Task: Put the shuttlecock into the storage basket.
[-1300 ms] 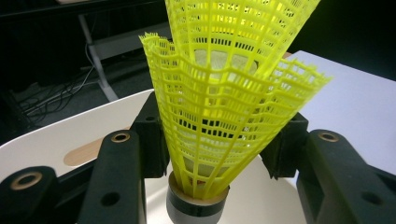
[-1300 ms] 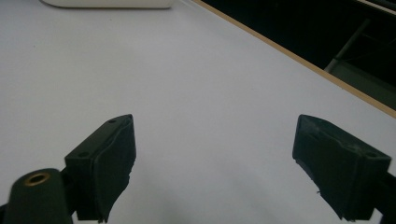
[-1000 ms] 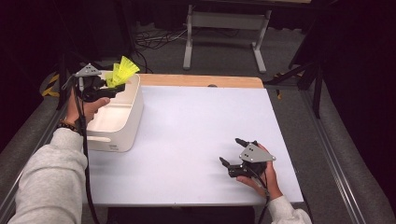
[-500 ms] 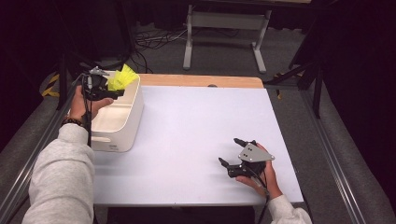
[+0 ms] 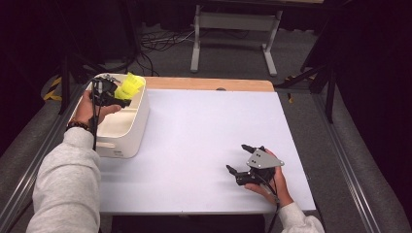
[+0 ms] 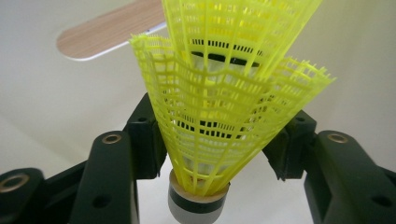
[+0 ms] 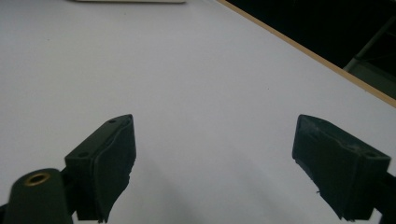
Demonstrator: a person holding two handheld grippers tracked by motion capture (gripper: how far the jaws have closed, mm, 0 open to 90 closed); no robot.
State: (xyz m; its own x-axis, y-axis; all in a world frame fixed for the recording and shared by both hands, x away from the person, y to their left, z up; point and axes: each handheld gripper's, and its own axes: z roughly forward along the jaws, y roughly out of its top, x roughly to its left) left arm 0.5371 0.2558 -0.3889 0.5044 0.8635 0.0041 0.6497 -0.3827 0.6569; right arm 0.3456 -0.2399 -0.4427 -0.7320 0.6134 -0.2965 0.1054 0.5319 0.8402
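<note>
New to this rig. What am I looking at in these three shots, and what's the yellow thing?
No robot: a person holds a hand-held two-jaw gripper in each hand. The high view looks down on the white table; the other two cameras ride on the grippers, looking along their black jaws. The left gripper is over the far end of a white bin with yellow plastic shuttlecocks between its jaws, which have just been opening; whether the pads still press on them is unclear. The right gripper rests open on the bare table, holding nothing.

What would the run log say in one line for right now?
left tool: opening around yellow shuttlecocks | place: over white bin | right tool: open, resting on table
</note>
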